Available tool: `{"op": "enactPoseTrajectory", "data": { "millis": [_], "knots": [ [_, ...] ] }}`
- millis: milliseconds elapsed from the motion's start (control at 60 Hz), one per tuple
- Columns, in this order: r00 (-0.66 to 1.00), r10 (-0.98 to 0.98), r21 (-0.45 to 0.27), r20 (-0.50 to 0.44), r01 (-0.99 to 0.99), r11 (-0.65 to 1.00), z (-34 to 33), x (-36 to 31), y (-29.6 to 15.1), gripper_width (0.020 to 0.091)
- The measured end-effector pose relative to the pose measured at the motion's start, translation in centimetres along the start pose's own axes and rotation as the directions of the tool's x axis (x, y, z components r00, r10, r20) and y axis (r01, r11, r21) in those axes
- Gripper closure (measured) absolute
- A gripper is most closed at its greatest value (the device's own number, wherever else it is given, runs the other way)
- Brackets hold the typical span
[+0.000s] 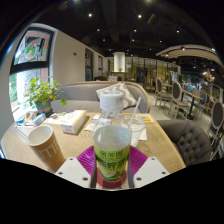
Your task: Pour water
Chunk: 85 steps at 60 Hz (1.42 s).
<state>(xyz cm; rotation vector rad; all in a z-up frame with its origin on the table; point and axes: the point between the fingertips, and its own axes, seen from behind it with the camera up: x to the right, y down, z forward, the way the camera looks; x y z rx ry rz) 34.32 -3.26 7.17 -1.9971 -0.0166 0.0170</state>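
Note:
A clear plastic bottle (112, 150) with a green label and a white cap sits between my gripper's (112, 165) magenta pads (87, 162), and both fingers press against its sides. The bottle is held upright above the wooden table (160, 140), and its base is hidden behind the fingers. To the left, just ahead of the fingers, a brown paper cup (46, 147) stands on the table with its mouth open upward.
A tissue box (70, 121) and a potted plant (42, 94) sit at the far left of the table. A white pitcher-like object (112, 100) stands beyond the bottle. Grey chairs (188, 140) and more seating fill the café room to the right.

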Motion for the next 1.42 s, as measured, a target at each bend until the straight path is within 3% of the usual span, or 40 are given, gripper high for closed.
{"op": "enactPoseTrajectory", "data": {
  "millis": [167, 200, 250, 267, 300, 367, 617, 917, 1417],
  "knots": [
    [0.999, 0.024, -0.05, -0.027, -0.026, 0.998, 0.0, 0.3, 0.6, 0.0566],
    [0.999, 0.024, -0.083, -0.039, -0.027, 0.996, -0.2, 0.5, 1.1, 0.0479],
    [0.999, 0.021, -0.117, -0.048, -0.026, 0.993, -0.8, 0.2, 1.5, 0.0273],
    [0.998, 0.02, -0.127, -0.052, -0.026, 0.992, -1.1, 0.2, 1.5, 0.0234],
    [0.998, 0.019, -0.143, -0.063, -0.028, 0.989, -1.9, 0.1, 1.6, 0.0276],
    [0.996, 0.026, -0.174, -0.088, -0.041, 0.984, -4.0, -0.2, 1.4, 0.0242],
    [0.99, 0.009, -0.262, -0.143, -0.047, 0.964, -16.1, -5.3, 0.0, 0.0248],
    [0.973, 0.088, -0.25, -0.212, -0.141, 0.958, -28.8, -11.8, -2.3, 0.0251],
    [0.967, 0.061, -0.24, -0.246, -0.122, 0.963, -32.2, -14.2, -3.2, 0.0246]
  ]
}}
